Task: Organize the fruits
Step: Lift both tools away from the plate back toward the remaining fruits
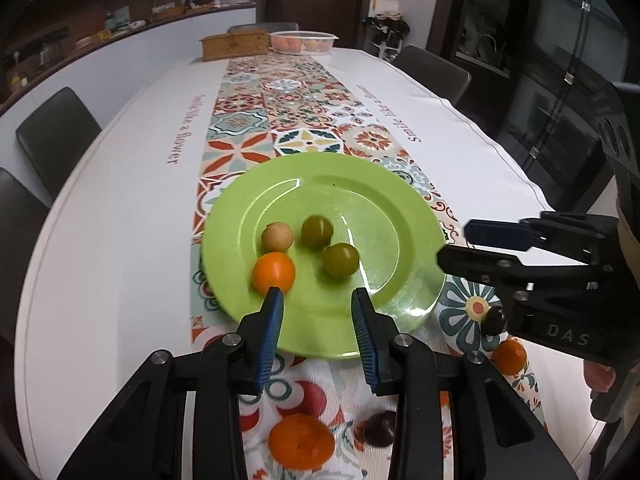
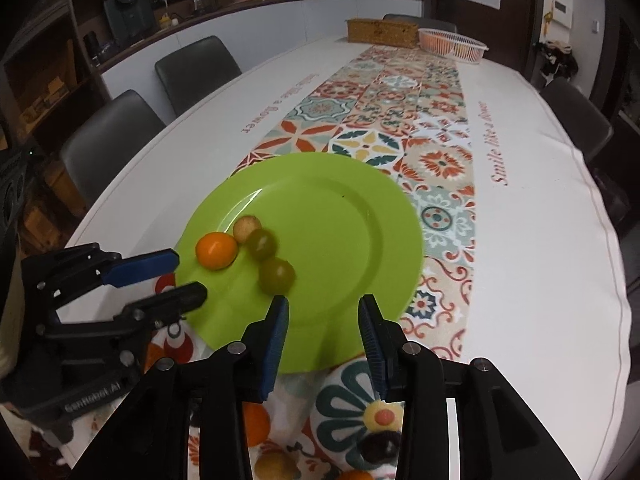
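A long worktop (image 1: 120, 208) under a white cloth carries a green plate (image 1: 380, 200) near its front edge. On the plate lie an orange fruit (image 1: 274, 273), two green fruits (image 1: 340, 259) and a tan one (image 1: 277, 236). Left gripper (image 1: 318, 304) and right gripper (image 2: 323, 312) hover over the plate's near rim, fingers parted, holding nothing.

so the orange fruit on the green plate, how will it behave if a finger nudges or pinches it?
The orange fruit looks round and glossy, so it will probably roll across the smooth green plate, maybe bumping the tan fruit beside it. Its shiny skin may slip between pads. It is small, so likely light.
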`<state>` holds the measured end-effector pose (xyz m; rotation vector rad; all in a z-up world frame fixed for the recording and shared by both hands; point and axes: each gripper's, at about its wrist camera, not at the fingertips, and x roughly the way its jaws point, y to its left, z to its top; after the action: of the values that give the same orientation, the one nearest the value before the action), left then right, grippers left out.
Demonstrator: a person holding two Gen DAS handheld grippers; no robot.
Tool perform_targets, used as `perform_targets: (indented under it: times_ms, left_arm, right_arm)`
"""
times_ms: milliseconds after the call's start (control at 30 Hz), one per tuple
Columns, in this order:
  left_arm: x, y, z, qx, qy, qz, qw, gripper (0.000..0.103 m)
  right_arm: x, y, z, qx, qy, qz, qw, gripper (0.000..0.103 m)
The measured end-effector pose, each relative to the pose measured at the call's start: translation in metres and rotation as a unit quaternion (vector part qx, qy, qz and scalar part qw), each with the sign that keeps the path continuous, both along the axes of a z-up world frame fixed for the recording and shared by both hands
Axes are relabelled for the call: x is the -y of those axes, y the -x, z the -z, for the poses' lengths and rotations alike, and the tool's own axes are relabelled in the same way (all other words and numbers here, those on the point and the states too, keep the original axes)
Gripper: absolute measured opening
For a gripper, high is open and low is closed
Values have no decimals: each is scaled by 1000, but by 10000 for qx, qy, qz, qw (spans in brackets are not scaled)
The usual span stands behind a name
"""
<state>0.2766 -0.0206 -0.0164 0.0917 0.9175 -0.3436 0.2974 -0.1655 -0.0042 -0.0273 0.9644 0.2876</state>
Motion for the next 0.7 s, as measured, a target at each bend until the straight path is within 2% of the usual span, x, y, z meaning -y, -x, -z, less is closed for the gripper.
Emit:
perform_targets:
  times_ms: [167,233,333,400,533,700]
  left_arm:
    - [0,24,-16,200,-153,-90,9996,40]
    - [0,34,-24,279,-104,-87,9995,42]
    - [0,50,-36,421,3,-82,9991,50]
    - [0,60,-42,551,32,-84,9984,61]
    - [1,79,-50,842,-140,-193,9962,69]
    - [-1,100,-49,988,-234,-302,9944,76]
  right_arm:
    - [3,25,-13,210,71,99,9997,38]
    - [4,37,-20,282,23,95,9996,44]
    - [6,51,-29,367,-66,145,9992,47]
    - [8,61,-36,456,-94,212,9987,51]
    - [11,80,-45,666,-32,359,9971,57]
    - [15,104,-47,837,46,601,9947,66]
